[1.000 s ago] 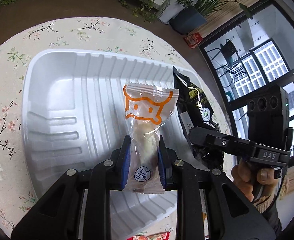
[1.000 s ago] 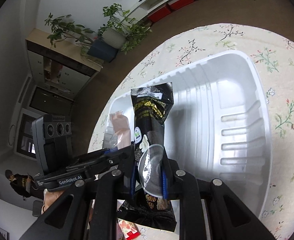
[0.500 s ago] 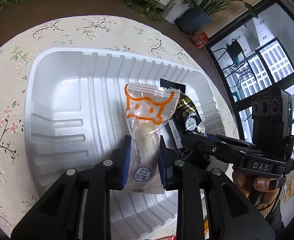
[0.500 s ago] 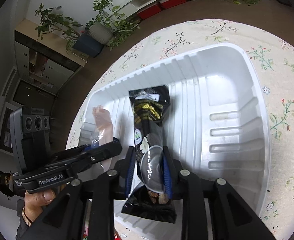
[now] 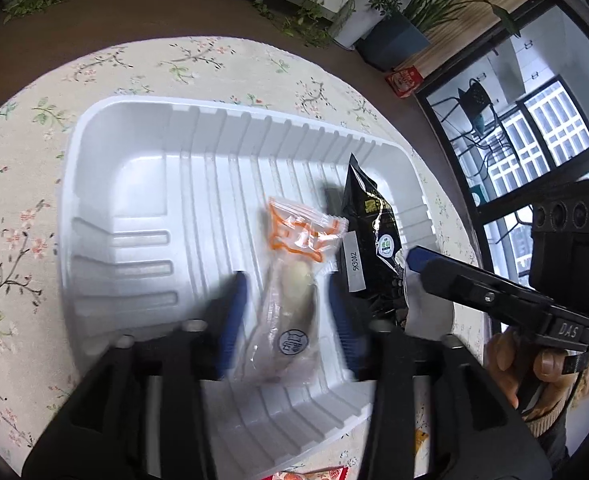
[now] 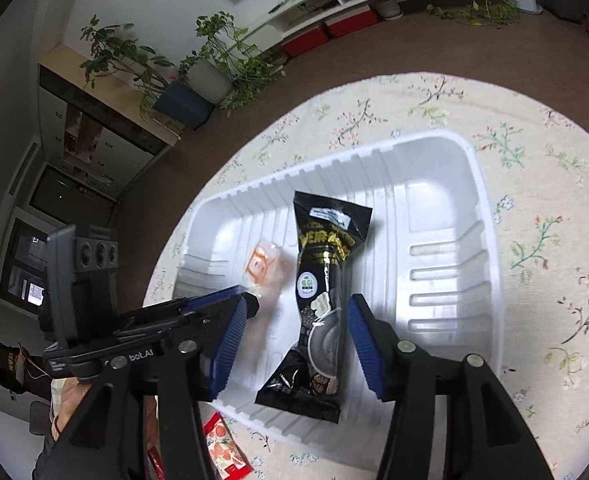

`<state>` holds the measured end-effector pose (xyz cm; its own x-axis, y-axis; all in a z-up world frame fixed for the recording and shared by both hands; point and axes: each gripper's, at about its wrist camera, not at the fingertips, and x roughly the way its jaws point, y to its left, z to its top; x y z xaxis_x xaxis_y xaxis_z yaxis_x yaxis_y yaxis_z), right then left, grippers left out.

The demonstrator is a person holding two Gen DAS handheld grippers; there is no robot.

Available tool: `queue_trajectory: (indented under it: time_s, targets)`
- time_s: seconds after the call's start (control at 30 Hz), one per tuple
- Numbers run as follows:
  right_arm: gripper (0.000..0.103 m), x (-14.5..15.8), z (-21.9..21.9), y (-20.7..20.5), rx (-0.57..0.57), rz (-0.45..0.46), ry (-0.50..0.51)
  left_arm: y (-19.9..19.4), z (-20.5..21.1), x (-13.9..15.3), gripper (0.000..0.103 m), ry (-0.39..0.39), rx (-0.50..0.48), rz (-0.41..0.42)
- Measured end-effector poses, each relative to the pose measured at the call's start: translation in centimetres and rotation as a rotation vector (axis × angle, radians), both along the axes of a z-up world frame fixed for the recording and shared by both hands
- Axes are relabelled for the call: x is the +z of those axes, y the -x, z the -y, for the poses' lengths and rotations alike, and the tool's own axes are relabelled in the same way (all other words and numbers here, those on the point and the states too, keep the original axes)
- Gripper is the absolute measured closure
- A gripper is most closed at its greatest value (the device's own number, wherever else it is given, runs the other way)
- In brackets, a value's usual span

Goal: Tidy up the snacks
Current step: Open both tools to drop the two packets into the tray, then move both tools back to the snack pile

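Left wrist: clear snack packet (image 5: 292, 300) motion-blurred; left gripper (image 5: 284, 320) blurred, just opening.

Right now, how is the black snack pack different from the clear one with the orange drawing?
The black snack pack is dark and hides its contents; the clear pack shows a pale snack inside. The black pack looks longer and wider than the clear pack. The black pack lies nearer the tray's end wall; the clear pack lies nearer its middle. Both lie in the white tray, side by side, each between open jaws.
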<state>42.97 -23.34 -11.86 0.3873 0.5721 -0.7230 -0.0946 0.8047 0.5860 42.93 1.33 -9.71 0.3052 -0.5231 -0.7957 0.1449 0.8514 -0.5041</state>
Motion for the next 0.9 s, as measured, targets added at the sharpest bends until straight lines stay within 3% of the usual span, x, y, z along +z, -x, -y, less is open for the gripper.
queue_trajectory:
  time_s: [0.07, 0.33, 0.5, 0.7, 0.8, 0.9]
  targets:
    - [0.046, 0.7, 0.5, 0.6, -0.001, 0.023, -0.003, 0.0, -0.2, 0.2, 0.041, 0.022, 0.015, 0.009]
    - [0.045, 4.1, 2.8, 3.6, -0.006, 0.1, -0.029, 1.3, -1.3, 3.1, 0.041, 0.054, 0.033, 0.055]
    - [0.043, 6.3, 4.8, 7.9, -0.026, 0.154, -0.084, 4.3, -3.2, 5.7, 0.041, 0.101, 0.02, 0.108]
    - [0.031, 7.7, 6.4, 14.8, -0.053, 0.217, -0.153, 11.2, -5.7, 8.6, 0.03, 0.168, 0.028, 0.208]
    - [0.031, 7.7, 6.3, 18.6, -0.051, 0.231, -0.167, 16.0, -6.9, 9.5, 0.025, 0.156, 0.026, 0.261]
    - [0.028, 7.1, 6.2, 22.2, -0.063, 0.234, -0.186, 20.7, -8.7, 9.2, 0.025, 0.18, 0.045, 0.258]
